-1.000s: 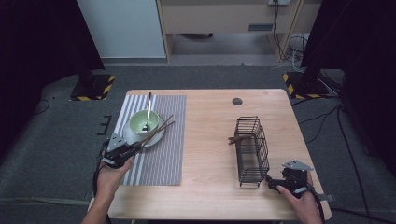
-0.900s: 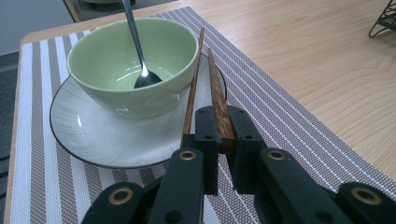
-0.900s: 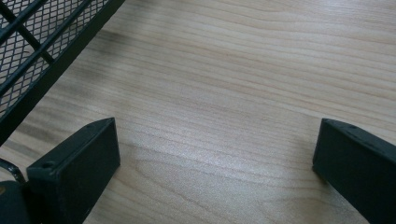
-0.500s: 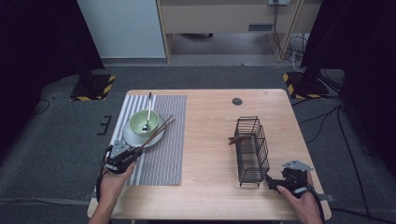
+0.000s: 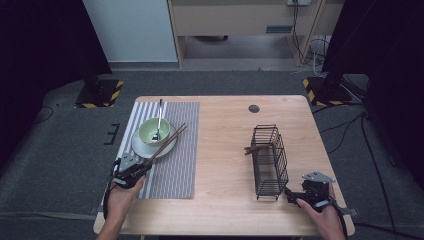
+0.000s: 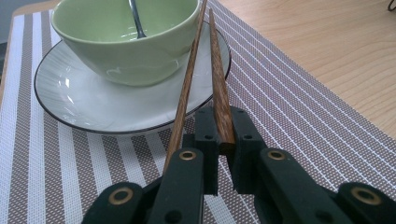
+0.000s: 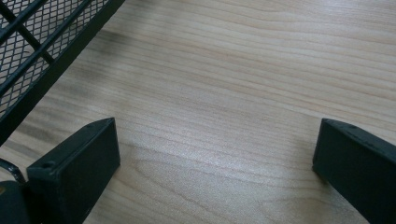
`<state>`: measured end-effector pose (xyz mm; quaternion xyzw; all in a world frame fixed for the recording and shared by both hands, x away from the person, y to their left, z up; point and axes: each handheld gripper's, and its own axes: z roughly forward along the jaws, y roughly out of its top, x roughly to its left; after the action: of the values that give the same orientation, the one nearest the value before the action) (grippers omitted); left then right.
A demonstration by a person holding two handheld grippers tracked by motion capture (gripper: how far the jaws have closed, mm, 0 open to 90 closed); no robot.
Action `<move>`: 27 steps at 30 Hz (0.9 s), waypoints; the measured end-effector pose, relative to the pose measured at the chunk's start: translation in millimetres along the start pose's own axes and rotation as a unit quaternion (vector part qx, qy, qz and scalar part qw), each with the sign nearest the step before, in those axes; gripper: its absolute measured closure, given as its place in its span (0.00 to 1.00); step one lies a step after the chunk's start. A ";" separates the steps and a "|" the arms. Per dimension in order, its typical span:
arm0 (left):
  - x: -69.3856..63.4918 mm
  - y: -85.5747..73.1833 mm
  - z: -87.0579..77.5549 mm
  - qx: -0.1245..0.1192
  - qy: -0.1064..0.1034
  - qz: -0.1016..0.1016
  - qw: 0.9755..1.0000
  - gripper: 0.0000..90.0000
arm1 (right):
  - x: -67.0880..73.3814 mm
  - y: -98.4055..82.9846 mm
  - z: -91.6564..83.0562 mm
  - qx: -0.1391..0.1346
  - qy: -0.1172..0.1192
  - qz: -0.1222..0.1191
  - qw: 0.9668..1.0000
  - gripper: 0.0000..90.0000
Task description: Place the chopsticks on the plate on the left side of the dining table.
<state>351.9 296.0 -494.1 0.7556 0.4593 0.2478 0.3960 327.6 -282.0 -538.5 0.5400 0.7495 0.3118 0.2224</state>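
My left gripper (image 5: 139,168) (image 6: 223,156) is shut on the near ends of a pair of brown wooden chopsticks (image 5: 167,140) (image 6: 217,79). The sticks slant up over the rim of a white plate (image 5: 141,149) (image 6: 70,98) and lean against a green bowl (image 5: 155,131) (image 6: 126,42). A metal spoon (image 5: 159,116) (image 6: 136,18) stands in the bowl. My right gripper (image 5: 291,196) (image 7: 217,158) rests open over bare wood, just right of a black wire basket (image 5: 270,162) (image 7: 42,46).
The plate and bowl sit on a striped grey placemat (image 5: 175,170) at the table's left. A brown wooden piece (image 5: 254,148) pokes out of the basket's left side. A small black disc (image 5: 254,108) lies near the far edge.
My left gripper has shifted slightly toward the near edge, still pinching the chopsticks. The right gripper has stayed where it was.
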 end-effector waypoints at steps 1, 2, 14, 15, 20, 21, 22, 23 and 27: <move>-0.1 -0.8 0.4 0.001 0.000 -0.001 1.000 0.92 | 0.0 0.0 0.0 0.000 0.000 0.000 1.000 0.01; -0.2 -1.5 0.8 0.002 0.000 0.000 1.000 0.92 | 0.0 0.0 0.0 0.000 0.000 0.000 1.000 0.01; -1.3 -7.2 4.3 0.011 0.002 -0.004 1.000 0.92 | 0.0 0.0 0.0 0.000 0.000 0.000 1.000 0.01; -0.9 -8.4 4.7 0.012 0.002 -0.003 1.000 0.92 | 0.0 0.0 0.0 0.000 0.000 0.000 1.000 0.01; -0.5 -11.3 5.3 0.015 0.003 -0.005 1.000 0.92 | 0.0 0.0 0.0 0.000 0.000 0.000 1.000 0.01; -0.4 -11.8 5.5 0.016 0.003 -0.006 1.000 0.92 | 0.0 0.0 0.0 0.000 0.000 0.000 1.000 0.01; -0.4 -12.4 5.6 0.016 0.003 -0.007 1.000 0.92 | 0.0 0.0 0.0 0.000 0.000 0.000 1.000 0.01; -0.2 -13.4 6.0 0.018 0.002 -0.006 1.000 0.92 | 0.0 0.0 0.0 0.000 0.000 0.000 1.000 0.01; -0.4 -14.6 6.7 0.020 0.000 -0.006 1.000 0.92 | 0.0 0.0 0.0 0.000 0.000 0.000 1.000 0.01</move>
<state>349.4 297.0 -509.9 0.7604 0.4689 0.2360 0.3824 327.6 -282.0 -538.5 0.5400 0.7495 0.3118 0.2224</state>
